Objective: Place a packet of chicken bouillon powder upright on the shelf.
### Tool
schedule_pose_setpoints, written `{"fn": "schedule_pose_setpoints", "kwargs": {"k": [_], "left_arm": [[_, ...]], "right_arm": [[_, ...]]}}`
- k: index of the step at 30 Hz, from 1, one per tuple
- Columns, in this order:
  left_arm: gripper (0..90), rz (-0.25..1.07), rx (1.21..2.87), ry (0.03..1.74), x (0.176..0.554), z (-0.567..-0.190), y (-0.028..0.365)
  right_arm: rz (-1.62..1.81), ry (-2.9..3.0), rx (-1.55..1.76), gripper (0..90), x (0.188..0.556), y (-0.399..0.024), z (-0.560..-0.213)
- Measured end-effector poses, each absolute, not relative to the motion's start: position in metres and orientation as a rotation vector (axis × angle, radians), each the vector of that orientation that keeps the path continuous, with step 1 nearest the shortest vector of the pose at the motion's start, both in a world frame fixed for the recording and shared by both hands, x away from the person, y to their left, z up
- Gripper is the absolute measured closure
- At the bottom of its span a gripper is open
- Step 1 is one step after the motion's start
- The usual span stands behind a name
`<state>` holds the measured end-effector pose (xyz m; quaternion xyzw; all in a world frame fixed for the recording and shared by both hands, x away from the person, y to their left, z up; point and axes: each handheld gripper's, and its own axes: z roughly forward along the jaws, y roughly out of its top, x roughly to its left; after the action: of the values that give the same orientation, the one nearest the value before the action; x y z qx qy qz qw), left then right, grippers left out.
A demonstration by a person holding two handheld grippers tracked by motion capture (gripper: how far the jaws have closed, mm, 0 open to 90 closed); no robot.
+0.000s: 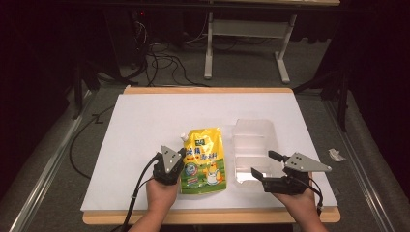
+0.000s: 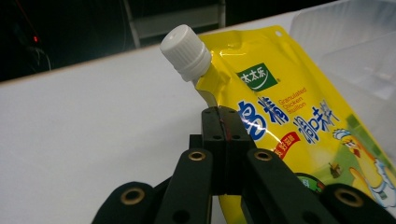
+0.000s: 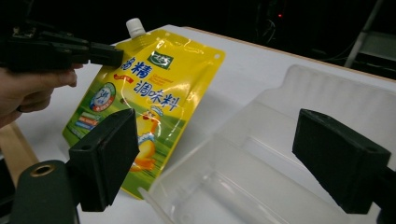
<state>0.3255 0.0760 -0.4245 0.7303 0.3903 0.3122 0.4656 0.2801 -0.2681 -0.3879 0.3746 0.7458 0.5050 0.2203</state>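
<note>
A yellow spouted seasoning pouch (image 1: 205, 162) (image 2: 289, 107) (image 3: 154, 84) with a white screw cap (image 2: 186, 51) (image 3: 134, 25) lies on the white sheet near the table's front. My left gripper (image 1: 183, 153) (image 2: 224, 112) (image 3: 116, 55) is shut, its tips over the pouch's left edge just below the spout. I cannot tell whether they touch it. My right gripper (image 1: 264, 163) (image 3: 224, 158) stands wide open and holds nothing. It is at the near end of a clear plastic container (image 1: 254, 145) (image 3: 280, 140) (image 2: 355, 37) to the right of the pouch.
The white sheet (image 1: 145, 125) covers most of the wooden table top (image 1: 208, 90). A small scrap (image 1: 336, 154) lies off the table's right edge. Behind the table are floor cables and the legs of a stand (image 1: 209, 53).
</note>
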Motion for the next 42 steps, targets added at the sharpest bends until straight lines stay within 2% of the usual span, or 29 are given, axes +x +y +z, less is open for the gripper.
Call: {"fn": "schedule_pose_setpoints", "kwargs": {"k": [6,14,26,31,34,38,42], "left_arm": [[90.0,0.830,1.747,0.859,0.304,-0.418,0.075],[90.0,0.851,1.711,0.785,0.290,-0.413,0.072],[90.0,0.868,1.710,0.724,0.281,-0.410,0.072],[90.0,0.861,1.714,0.732,0.284,-0.410,0.073],[90.0,0.850,1.714,0.748,0.286,-0.411,0.075],[90.0,0.843,1.706,0.758,0.289,-0.409,0.077],[90.0,0.846,1.688,0.775,0.294,-0.406,0.081]], "right_arm": [[1.387,2.101,1.039,10.7,0.292,-0.244,-0.379],[1.361,2.175,1.074,6.9,0.340,-0.200,-0.371],[1.392,2.302,1.255,5.2,0.386,-0.178,-0.384],[1.451,2.346,1.195,19.8,0.384,-0.177,-0.380],[1.428,2.324,1.205,24.2,0.379,-0.175,-0.377],[1.472,2.281,1.151,48.4,0.369,-0.181,-0.371],[1.453,2.229,1.094,66.7,0.358,-0.181,-0.363]]}}
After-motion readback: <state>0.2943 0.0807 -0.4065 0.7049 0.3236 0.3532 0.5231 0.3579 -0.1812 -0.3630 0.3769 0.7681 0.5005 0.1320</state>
